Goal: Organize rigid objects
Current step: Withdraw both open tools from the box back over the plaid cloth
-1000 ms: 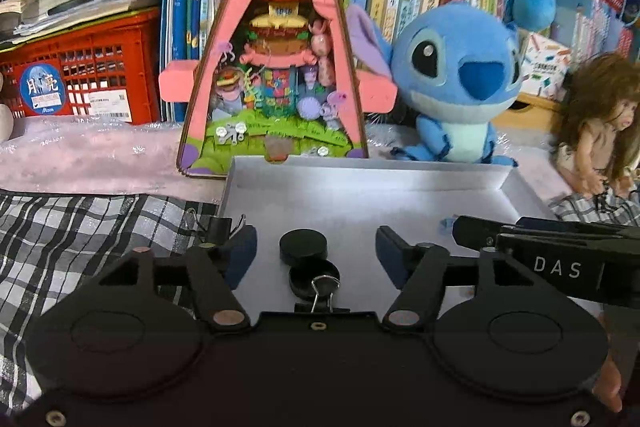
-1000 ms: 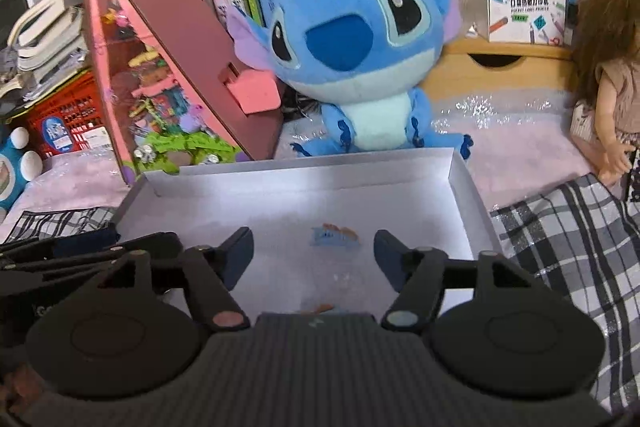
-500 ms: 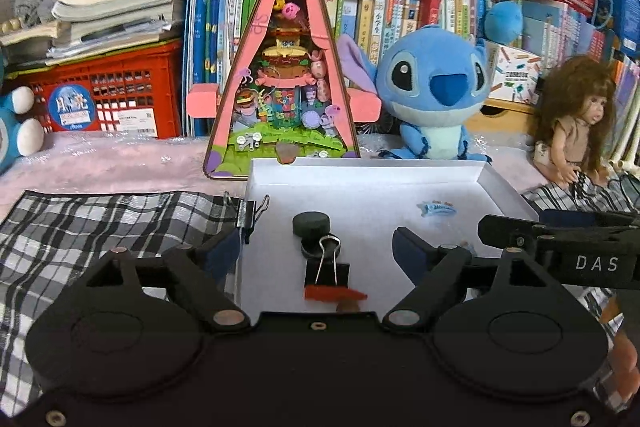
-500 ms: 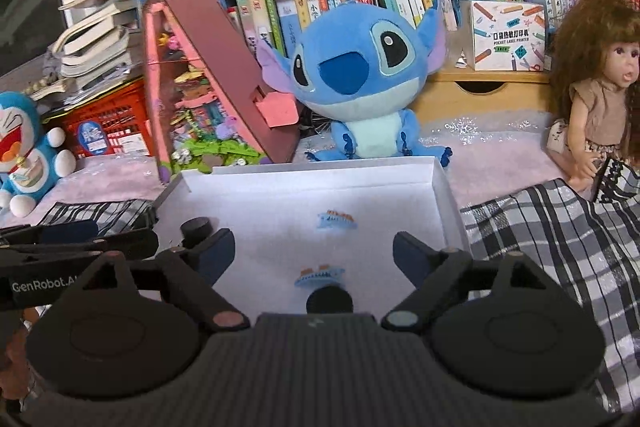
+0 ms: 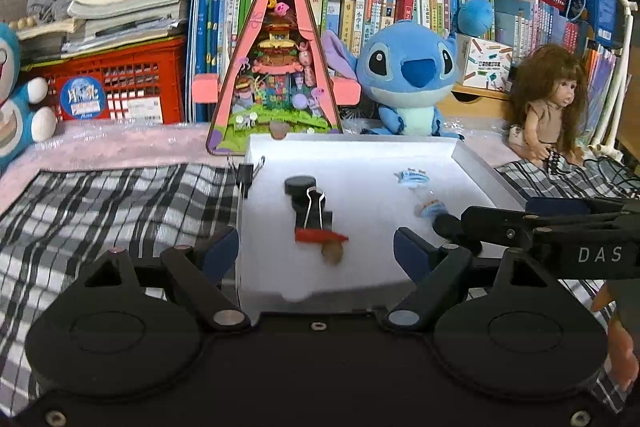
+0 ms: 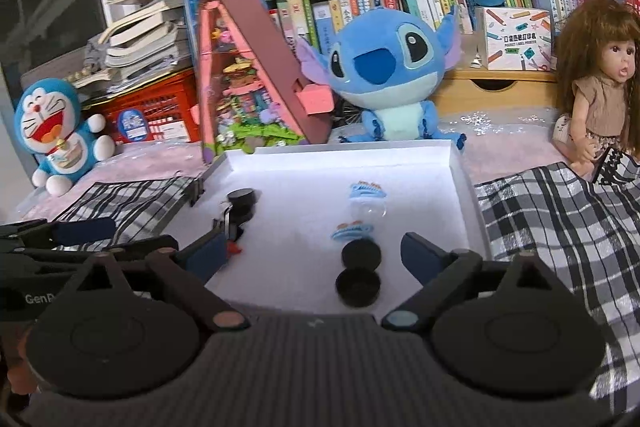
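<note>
Left wrist view: the left gripper (image 5: 316,247) hangs over the near edge of a white tray (image 5: 476,167) with its jaws spread wide and nothing held. Inside the tray, a black binder clip (image 5: 314,213) lies against a black round cap (image 5: 300,185), with a red piece (image 5: 320,236) and a small brown object (image 5: 333,251) just in front of it. Two small blue clips (image 5: 412,177) sit toward the tray's right side. Another binder clip (image 5: 246,173) is fixed on the tray's left wall, beside a checked cloth (image 5: 100,211). The right gripper's arm enters from the right edge.

Right wrist view: the right gripper (image 6: 314,253) has its jaws opening, nearly at full spread and empty, above the same tray (image 6: 460,171). Two black round caps (image 6: 360,267) lie one behind the other between its fingers, untouched. The blue clips (image 6: 366,191) lie just beyond them. A blue plush toy (image 6: 384,79) and a doll (image 6: 600,99) sit behind the tray.
</note>
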`<action>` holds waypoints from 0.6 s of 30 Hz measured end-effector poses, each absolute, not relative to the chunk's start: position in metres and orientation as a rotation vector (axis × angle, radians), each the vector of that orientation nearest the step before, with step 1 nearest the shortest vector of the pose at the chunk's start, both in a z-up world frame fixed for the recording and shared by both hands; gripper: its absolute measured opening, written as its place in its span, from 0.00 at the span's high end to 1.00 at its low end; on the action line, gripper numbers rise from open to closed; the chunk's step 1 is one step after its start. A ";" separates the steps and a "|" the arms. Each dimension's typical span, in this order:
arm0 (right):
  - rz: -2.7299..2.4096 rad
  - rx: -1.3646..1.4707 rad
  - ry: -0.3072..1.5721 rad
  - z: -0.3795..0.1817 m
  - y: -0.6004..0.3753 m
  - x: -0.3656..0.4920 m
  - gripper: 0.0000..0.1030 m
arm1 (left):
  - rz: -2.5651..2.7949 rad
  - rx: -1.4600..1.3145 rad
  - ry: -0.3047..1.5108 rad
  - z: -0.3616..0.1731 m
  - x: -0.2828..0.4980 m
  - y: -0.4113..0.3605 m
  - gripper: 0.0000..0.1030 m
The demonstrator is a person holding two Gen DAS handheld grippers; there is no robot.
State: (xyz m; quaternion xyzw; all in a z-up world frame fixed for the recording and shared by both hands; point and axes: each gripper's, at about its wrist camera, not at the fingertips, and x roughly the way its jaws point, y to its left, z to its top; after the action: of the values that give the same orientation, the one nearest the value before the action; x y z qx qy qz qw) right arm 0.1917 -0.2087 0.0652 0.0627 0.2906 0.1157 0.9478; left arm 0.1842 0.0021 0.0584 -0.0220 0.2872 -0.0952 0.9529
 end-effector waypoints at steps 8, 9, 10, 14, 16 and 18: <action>0.263 0.106 0.591 0.060 -0.204 0.166 0.03 | -0.212 -0.050 0.589 0.055 0.157 0.010 0.19; 0.264 0.098 0.592 0.060 -0.204 0.163 0.03 | -0.213 -0.048 0.590 0.054 0.153 0.010 0.19; 0.265 0.090 0.593 0.059 -0.203 0.160 0.03 | -0.215 -0.046 0.590 0.054 0.150 0.011 0.19; 0.264 0.063 0.594 0.056 -0.204 0.149 0.02 | -0.221 -0.043 0.592 0.052 0.139 0.015 0.18; 0.265 0.058 0.596 0.054 -0.205 0.144 0.01 | -0.219 -0.047 0.599 0.050 0.135 0.018 0.18; 0.267 0.053 0.601 0.051 -0.206 0.139 0.01 | -0.216 -0.049 0.609 0.047 0.131 0.020 0.18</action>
State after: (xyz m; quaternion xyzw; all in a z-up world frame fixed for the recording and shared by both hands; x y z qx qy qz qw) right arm 0.1386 -0.2063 0.0513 0.0259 0.2952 0.1312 0.9460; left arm 0.1314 0.0199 0.0473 -0.0241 0.2991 -0.1062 0.9480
